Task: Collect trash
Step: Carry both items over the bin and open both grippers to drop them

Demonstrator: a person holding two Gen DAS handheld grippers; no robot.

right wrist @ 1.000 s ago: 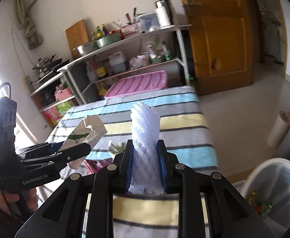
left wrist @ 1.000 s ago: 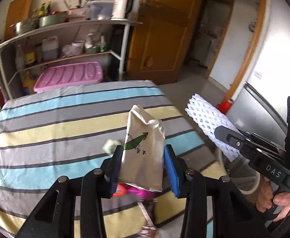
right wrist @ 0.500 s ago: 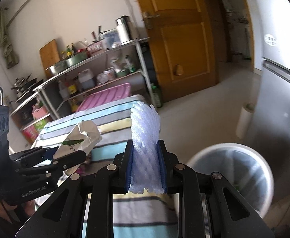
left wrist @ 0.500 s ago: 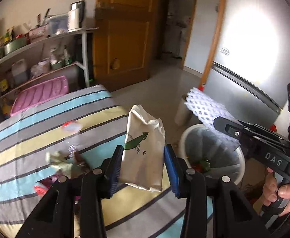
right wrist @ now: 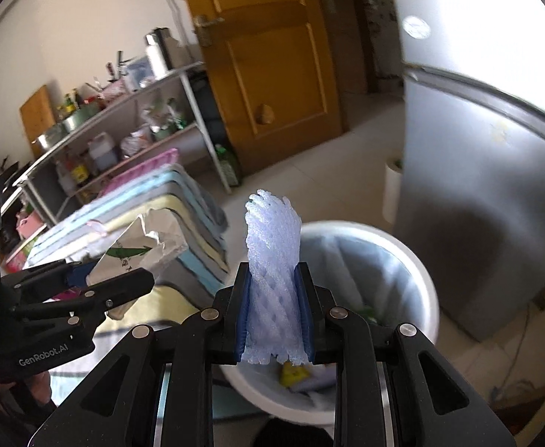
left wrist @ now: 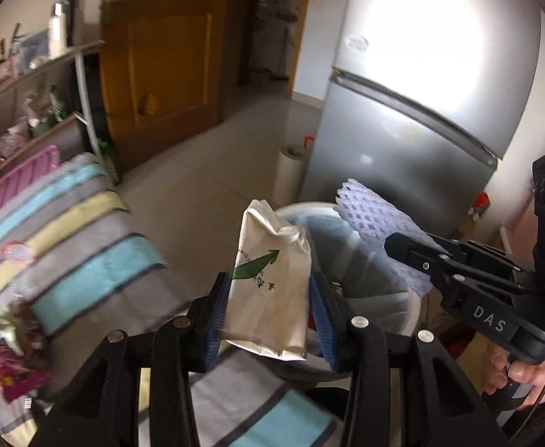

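Striped tablecloth (left wrist: 86,260), tiled floor (left wrist: 205,171), white bin (right wrist: 417,279); jaws pinching paper packet (left wrist: 272,290) and foam net (right wrist: 272,260).

Crumpled cream paper bag (left wrist: 268,290) with green arrow and white foam net sleeve (right wrist: 274,279) stand upright above the white bin (right wrist: 417,264).

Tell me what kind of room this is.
Most likely a home kitchen that doubles as a dining or utility room: a silver refrigerator, a metal shelf rack crowded with pots, bottles and a cutting board, and a lined white trash bin on the tiled floor.
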